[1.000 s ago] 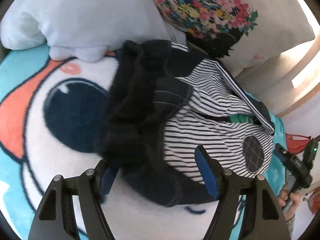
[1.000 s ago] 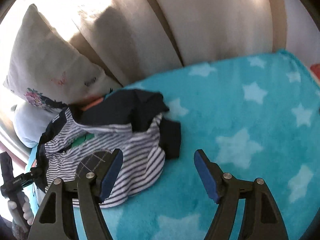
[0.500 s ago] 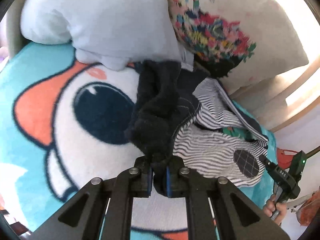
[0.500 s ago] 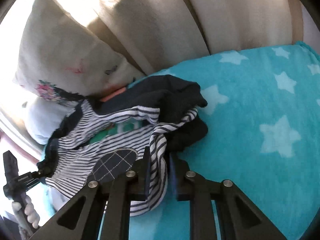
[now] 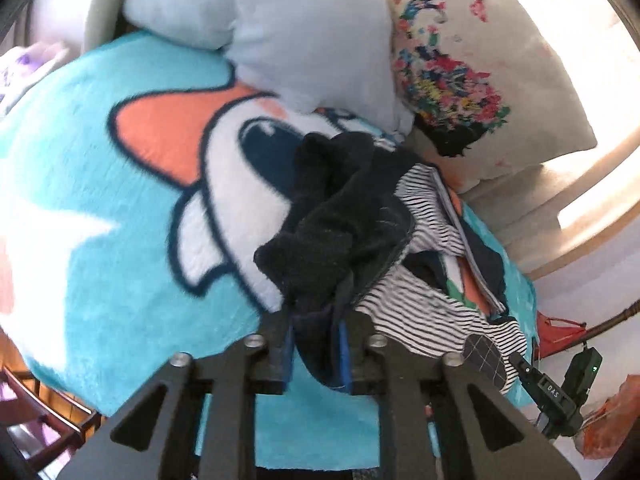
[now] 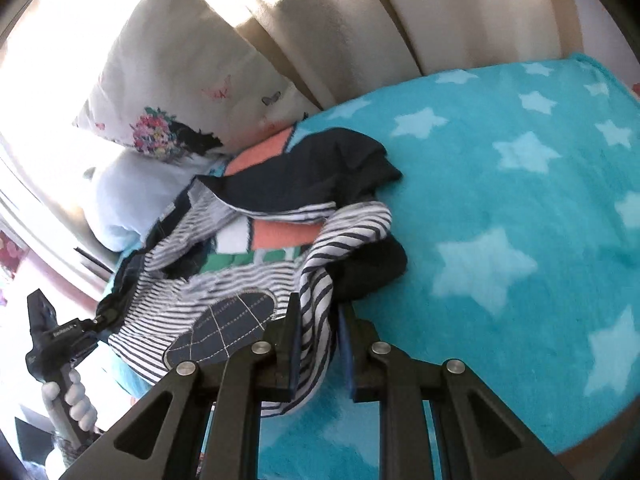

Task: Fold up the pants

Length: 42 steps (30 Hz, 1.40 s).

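left wrist view: left tool (image 5: 316, 350) has its blue-padded jaws drawn nearly together, pinching a bunch of the dark navy fleece side of the crumpled navy-and-white striped pants (image 5: 424, 292). the pants lie in a heap at centre frame, trailing to lower right, on the fluffy turquoise blanket with a cartoon face print (image 5: 100, 200). pale blue pillow (image 5: 280, 28) sits at upper centre, touching the far edge of the heap. cream pillow with a multicoloured floral print (image 5: 472, 72) is at upper right. right tool is visible at the lower right edge, at the striped end of the heap.

right wrist view: right tool (image 6: 318, 350) is closed down to a narrow gap on a fold of striped fabric of the pants (image 6: 248, 276), just beside the dark checked oval knee patch (image 6: 224, 328). the garment is lower left of centre; the blanket's star-printed part fills the right. beige padded headboard (image 6: 400, 16) runs across the top. left tool appears at far left, clamped on the navy edge.
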Each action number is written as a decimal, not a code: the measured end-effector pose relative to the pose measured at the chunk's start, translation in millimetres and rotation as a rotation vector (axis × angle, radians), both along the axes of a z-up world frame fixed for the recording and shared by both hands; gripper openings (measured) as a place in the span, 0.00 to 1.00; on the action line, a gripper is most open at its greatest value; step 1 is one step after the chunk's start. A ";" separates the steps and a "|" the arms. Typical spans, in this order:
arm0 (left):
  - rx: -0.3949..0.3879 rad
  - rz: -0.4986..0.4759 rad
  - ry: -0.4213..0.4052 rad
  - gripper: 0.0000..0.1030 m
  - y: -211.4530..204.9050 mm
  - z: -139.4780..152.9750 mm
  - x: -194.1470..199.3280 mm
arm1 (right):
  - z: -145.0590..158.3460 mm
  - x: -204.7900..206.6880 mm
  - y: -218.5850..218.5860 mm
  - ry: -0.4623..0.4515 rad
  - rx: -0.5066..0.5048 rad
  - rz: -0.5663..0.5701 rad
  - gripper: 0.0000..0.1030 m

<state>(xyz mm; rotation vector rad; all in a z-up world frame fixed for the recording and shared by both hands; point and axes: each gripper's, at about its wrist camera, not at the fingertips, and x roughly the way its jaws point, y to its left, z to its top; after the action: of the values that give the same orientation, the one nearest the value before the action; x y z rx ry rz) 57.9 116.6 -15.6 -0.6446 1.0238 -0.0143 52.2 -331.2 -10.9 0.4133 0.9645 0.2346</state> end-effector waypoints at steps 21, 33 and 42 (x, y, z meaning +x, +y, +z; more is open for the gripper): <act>0.145 0.062 -0.093 0.56 -4.4 33.3 -46.9 | -10.9 72.0 96.3 -0.157 -0.726 0.371 0.59; 0.152 0.026 -0.084 0.57 -17.0 31.4 -33.6 | 25.8 95.9 60.8 -0.143 -0.544 0.300 0.09; 0.130 0.017 -0.065 0.57 -17.1 23.9 -23.6 | 53.8 196.4 40.1 -0.001 -0.309 0.225 0.10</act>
<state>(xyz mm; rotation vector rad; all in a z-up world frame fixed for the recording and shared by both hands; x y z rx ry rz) 34.2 99.5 8.3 -0.5314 0.9486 0.0455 248.6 -291.1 42.9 0.0208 1.0276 0.2832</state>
